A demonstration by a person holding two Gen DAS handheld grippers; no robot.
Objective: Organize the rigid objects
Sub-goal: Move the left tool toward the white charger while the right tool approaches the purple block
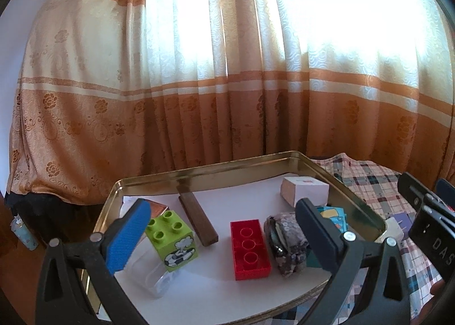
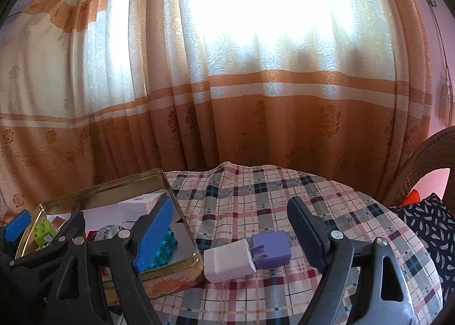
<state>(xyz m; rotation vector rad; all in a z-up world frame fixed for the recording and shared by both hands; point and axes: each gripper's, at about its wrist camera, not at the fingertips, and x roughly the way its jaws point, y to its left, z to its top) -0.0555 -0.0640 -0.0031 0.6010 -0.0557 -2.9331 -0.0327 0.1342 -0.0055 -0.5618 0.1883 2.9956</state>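
Note:
A gold metal tray (image 1: 199, 173) holds a green brick (image 1: 170, 237), a red brick (image 1: 248, 248), a brown wooden bar (image 1: 197, 218), a white box (image 1: 305, 191), a patterned pouch (image 1: 287, 242) and a teal brick (image 2: 166, 248). My left gripper (image 1: 221, 237) is open and empty over the tray's near side. My right gripper (image 2: 230, 235) is open and empty over the checked cloth, with a white plug adapter (image 2: 227, 261) and a purple block (image 2: 271, 248) lying between its fingers on the cloth.
The tray (image 2: 173, 274) sits on the left of a table under a checked cloth (image 2: 284, 197). Orange and cream curtains (image 1: 199, 97) hang behind. A wicker chair (image 2: 421, 163) with a dark cushion (image 2: 429, 225) stands at the right. A clear plastic box (image 1: 153, 276) lies in the tray's near left.

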